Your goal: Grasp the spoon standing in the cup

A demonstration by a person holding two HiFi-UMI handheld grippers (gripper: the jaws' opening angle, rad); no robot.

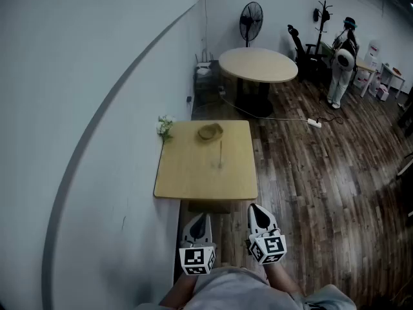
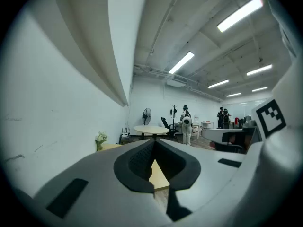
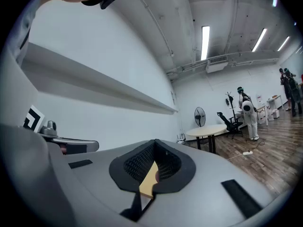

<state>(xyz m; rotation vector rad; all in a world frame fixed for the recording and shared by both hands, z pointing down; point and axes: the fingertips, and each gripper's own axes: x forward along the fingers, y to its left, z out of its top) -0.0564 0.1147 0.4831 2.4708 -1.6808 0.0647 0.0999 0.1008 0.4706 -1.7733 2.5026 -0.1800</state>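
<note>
A thin spoon (image 1: 221, 151) stands upright near the middle of the small wooden table (image 1: 187, 179). Its foot sits in a cup (image 1: 219, 165) that is too faint to make out clearly. Both grippers hang short of the table's near edge, close to my body. My left gripper (image 1: 201, 218) has its jaws together, and the two dark pads meet at the tip in the left gripper view (image 2: 155, 144). My right gripper (image 1: 257, 209) is likewise shut with nothing in it, its pads touching in the right gripper view (image 3: 155, 148). The spoon is far from both.
A brown bowl-like thing (image 1: 210, 132) and a small bunch of flowers (image 1: 165, 126) sit at the table's far end. The white wall runs along the left. Beyond stand a round table (image 1: 258, 64), a fan (image 1: 250, 19), a cable with power strip (image 1: 314, 123) and a person (image 1: 342, 60).
</note>
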